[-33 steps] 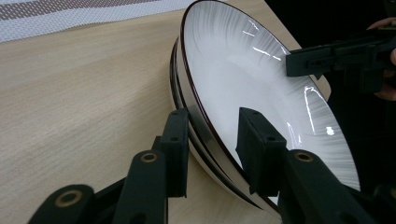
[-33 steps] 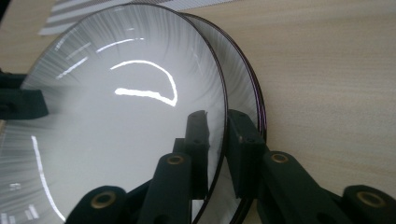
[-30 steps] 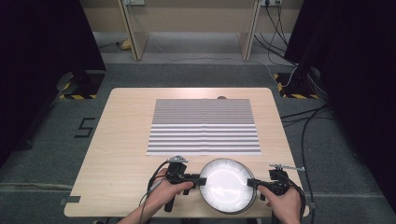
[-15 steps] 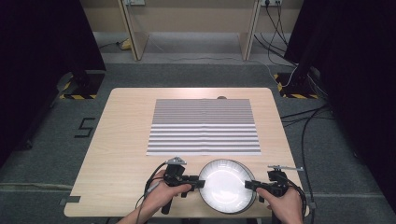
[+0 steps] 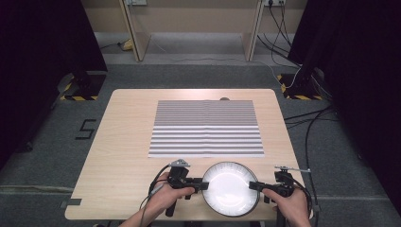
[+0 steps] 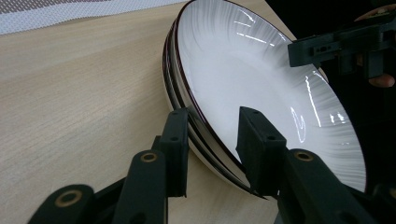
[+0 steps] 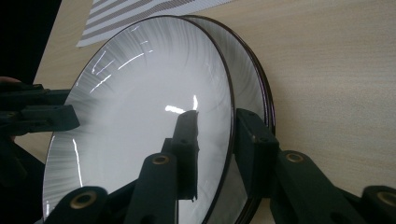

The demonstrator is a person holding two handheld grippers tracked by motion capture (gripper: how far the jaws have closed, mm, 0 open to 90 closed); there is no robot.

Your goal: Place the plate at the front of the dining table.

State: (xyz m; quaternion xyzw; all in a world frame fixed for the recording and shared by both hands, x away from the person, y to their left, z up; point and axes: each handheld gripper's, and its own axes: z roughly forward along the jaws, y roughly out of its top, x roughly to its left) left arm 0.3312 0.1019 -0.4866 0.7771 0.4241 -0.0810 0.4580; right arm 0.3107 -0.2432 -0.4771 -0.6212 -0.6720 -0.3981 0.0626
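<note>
Plates [image 5: 230,188] sit stacked at the near edge of the tabletop [image 5: 123,156], just short of the striped mat [image 5: 206,127]. Your left tool [image 5: 202,185] is on the stack's left rim, your right tool [image 5: 255,186] on its right rim, directly opposite each other. Left: jaws straddle the rim of the stack and have just been closing; I can't tell if the pads press. Right: jaws straddle the top plate's rim only, also just closing; contact unclear. Mat lies straight ahead, both hands equally near.
</note>
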